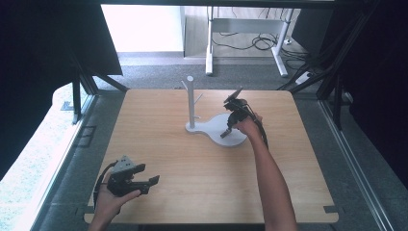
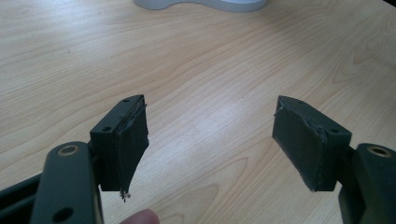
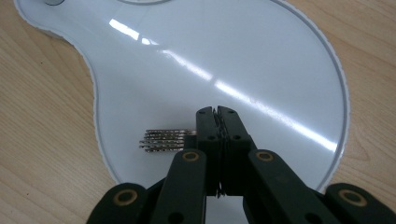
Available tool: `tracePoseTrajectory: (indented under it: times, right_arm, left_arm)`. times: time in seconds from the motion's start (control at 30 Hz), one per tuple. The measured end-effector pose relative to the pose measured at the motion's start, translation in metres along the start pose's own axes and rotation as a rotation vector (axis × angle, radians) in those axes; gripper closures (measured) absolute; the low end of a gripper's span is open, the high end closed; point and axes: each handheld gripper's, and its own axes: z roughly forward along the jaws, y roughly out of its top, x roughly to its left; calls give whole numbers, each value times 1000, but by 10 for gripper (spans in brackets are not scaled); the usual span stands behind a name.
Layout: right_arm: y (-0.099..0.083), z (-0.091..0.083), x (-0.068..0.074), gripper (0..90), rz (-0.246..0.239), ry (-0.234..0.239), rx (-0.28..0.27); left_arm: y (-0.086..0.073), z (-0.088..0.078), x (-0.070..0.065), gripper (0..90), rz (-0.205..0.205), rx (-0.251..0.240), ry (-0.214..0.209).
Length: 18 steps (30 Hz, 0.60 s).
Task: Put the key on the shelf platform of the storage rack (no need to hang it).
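A white stand has an upright post (image 1: 190,98) with short pegs and a flat, glossy base (image 1: 215,126) (image 3: 243,56). My right gripper (image 1: 225,134) (image 3: 216,111) points down over the base, jaws pressed together. A small bunch of metal keys (image 3: 163,140) sticks out sideways from the jaws, just above the base; how they are pinched is hidden. My left gripper (image 1: 150,174) (image 2: 210,126) is held near the table's front left corner. It stands wide open, with nothing but bare wood between its pads.
The wooden table (image 1: 173,159) carries the stand alone. An edge of the stand's base (image 2: 224,4) lies far ahead of the left jaws. Dark frame struts rise beside the table at left and right, and a desk frame with cables (image 1: 260,43) stands beyond it.
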Motion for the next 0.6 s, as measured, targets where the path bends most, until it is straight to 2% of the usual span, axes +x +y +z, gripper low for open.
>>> tracePoseTrajectory:
  times: [0.3, 0.43, 0.6]
  right_arm:
    - [0, 0, 2, 836, -14, -12, -12]
    - [-1, -3, 2, 730, -16, -16, -21]
    - [-4, -13, 2, 598, -12, -21, -57]
  left_arm:
    - [0, 1, -1, 269, 2, 6, -6]
    - [0, 1, 0, 269, 2, 6, -6]
    - [0, 0, 0, 269, 1, 4, -3]
